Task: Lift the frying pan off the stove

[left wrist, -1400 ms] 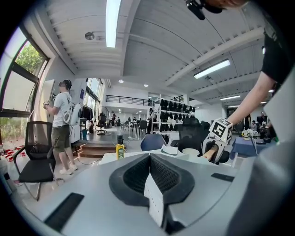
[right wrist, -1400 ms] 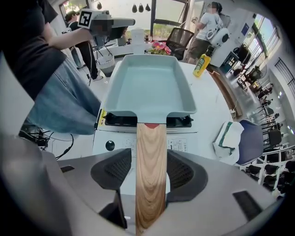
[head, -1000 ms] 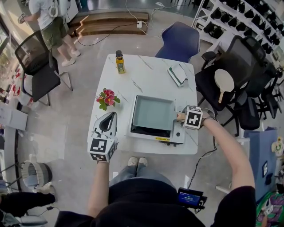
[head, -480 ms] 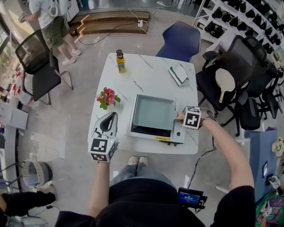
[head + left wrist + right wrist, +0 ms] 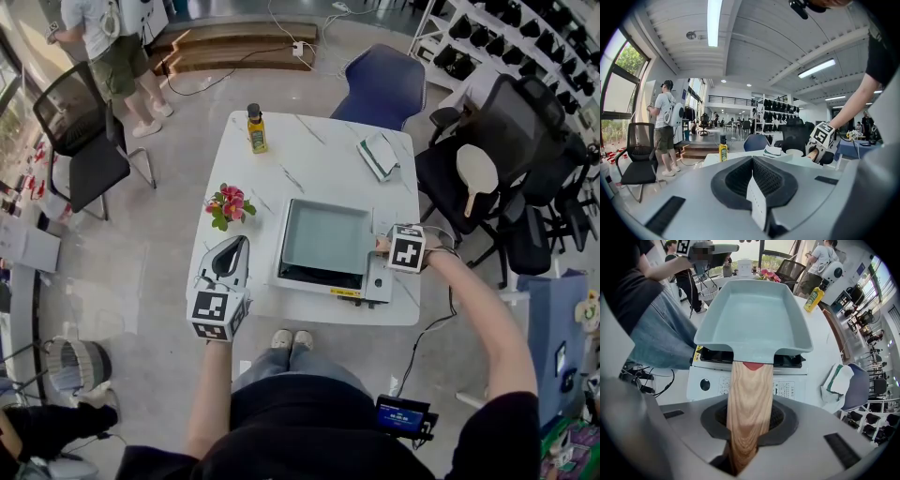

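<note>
A square pale teal frying pan (image 5: 323,236) (image 5: 754,315) sits on a white portable stove (image 5: 375,281) (image 5: 710,380) near the front of the white table (image 5: 309,159). Its wooden handle (image 5: 750,394) points right, toward my right gripper (image 5: 382,246) (image 5: 751,420). That gripper's jaws have just been closing, and the pads now press the handle's sides. My left gripper (image 5: 228,258) (image 5: 752,180) hovers at the table's front left edge, shut with nothing in it, well apart from the pan.
A yellow oil bottle (image 5: 253,131), a small flower bunch (image 5: 228,206) and a folded cloth (image 5: 378,157) stand on the table. A blue chair (image 5: 382,86) is behind it, black office chairs (image 5: 487,141) are to the right, and a person (image 5: 108,47) stands far left.
Both grippers and the pan stay where they were in the head view. The person at the back has shifted slightly.
</note>
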Tool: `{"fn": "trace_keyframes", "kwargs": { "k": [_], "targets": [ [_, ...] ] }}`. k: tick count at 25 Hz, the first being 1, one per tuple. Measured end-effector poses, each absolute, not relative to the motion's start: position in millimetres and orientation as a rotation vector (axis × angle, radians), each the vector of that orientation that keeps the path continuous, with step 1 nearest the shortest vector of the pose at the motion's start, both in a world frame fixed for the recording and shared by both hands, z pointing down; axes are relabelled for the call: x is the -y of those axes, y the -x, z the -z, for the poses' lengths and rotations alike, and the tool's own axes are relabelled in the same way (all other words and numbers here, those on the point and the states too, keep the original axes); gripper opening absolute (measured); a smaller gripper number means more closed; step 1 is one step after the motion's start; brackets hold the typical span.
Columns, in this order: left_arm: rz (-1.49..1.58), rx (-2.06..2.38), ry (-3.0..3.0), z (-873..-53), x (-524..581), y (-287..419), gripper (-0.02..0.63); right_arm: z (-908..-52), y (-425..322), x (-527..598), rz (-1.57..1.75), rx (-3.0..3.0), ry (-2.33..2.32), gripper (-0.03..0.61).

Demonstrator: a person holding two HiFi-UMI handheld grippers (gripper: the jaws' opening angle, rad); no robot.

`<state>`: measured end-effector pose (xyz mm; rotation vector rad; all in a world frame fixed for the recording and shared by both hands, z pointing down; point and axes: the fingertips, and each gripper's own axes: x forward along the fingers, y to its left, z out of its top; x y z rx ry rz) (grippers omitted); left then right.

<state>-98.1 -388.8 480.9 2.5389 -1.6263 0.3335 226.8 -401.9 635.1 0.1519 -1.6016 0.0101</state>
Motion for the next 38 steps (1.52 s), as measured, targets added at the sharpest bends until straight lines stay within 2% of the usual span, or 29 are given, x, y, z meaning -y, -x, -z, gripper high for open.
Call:
{"fn": "trace_keyframes", "kwargs": {
  "k": [22, 38],
  "targets": [
    [-0.319, 1.622, -2.540, -476.9, 384.3, 99.4, 0.020, -618.1, -224.0, 402.5, -0.031, 1.741, -0.287, 0.075],
    [-0.308, 1.548, -2.606, -471.7, 388.0, 74.3, 0.020, -559.1, -212.9, 407.9, -0.268, 2.001, -0.884, 0.077]
  ]
}}
